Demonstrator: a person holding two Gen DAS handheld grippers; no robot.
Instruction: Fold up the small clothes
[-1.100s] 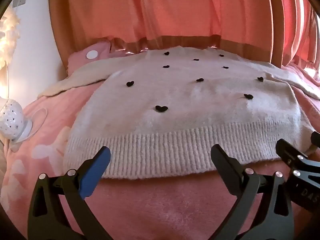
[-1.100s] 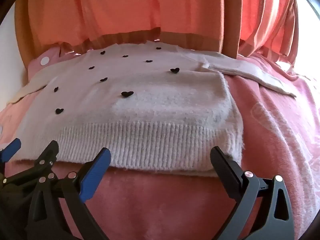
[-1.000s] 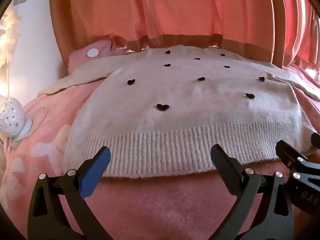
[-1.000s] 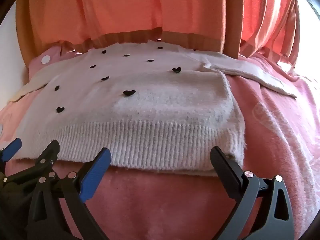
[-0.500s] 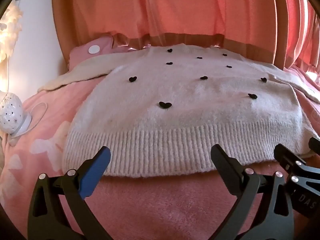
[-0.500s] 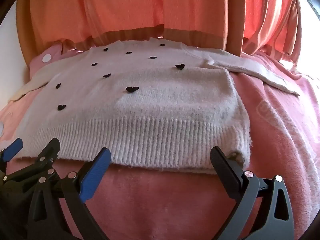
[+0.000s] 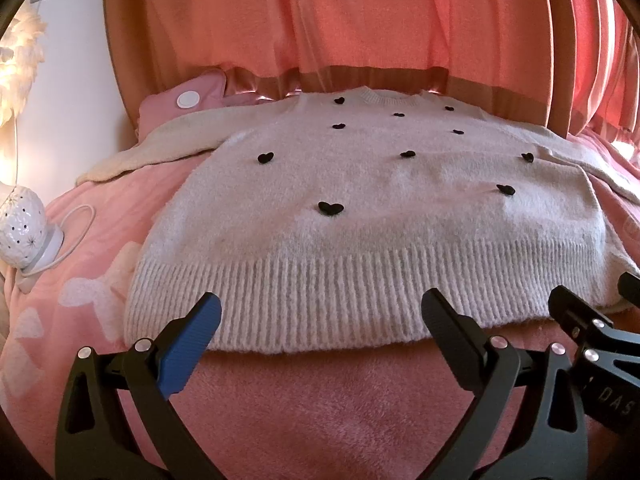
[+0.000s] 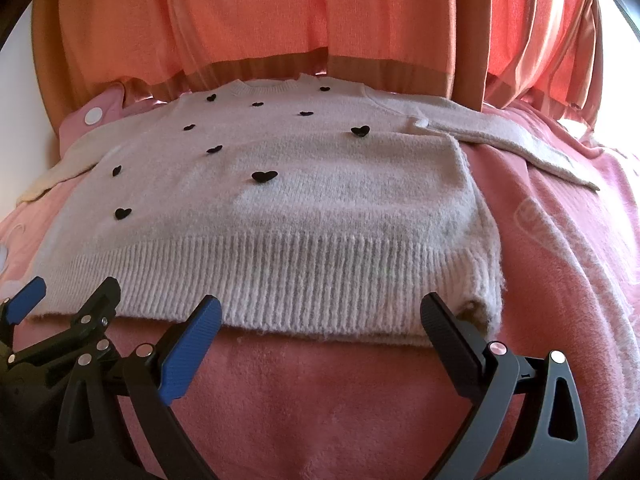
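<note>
So we've got a cream knit sweater with little black hearts laid flat, front up, on a fuzzy pink blanket. Its ribbed hem faces us, neckline out at 12 o'clock against the orange curtain. Both sleeves are spread out: one runs toward 10 o'clock in the left wrist view, the other toward 2 o'clock in the right wrist view.

Our left gripper sits low just in front of the hem, jaws spread wide with nothing between them; whether the fingertips touch the knit, we can't tell. Our right gripper is the same deal, wide open and empty, lined up on the hem's right-hand part, with its black finger right by the sweater's corner at 4 o'clock. The two grippers are side by side, each one poking into the other's view.

Off at 9 o'clock in the left view there's a white dotted lamp with a cord on the blanket, and a pink pillow near 11 o'clock.
</note>
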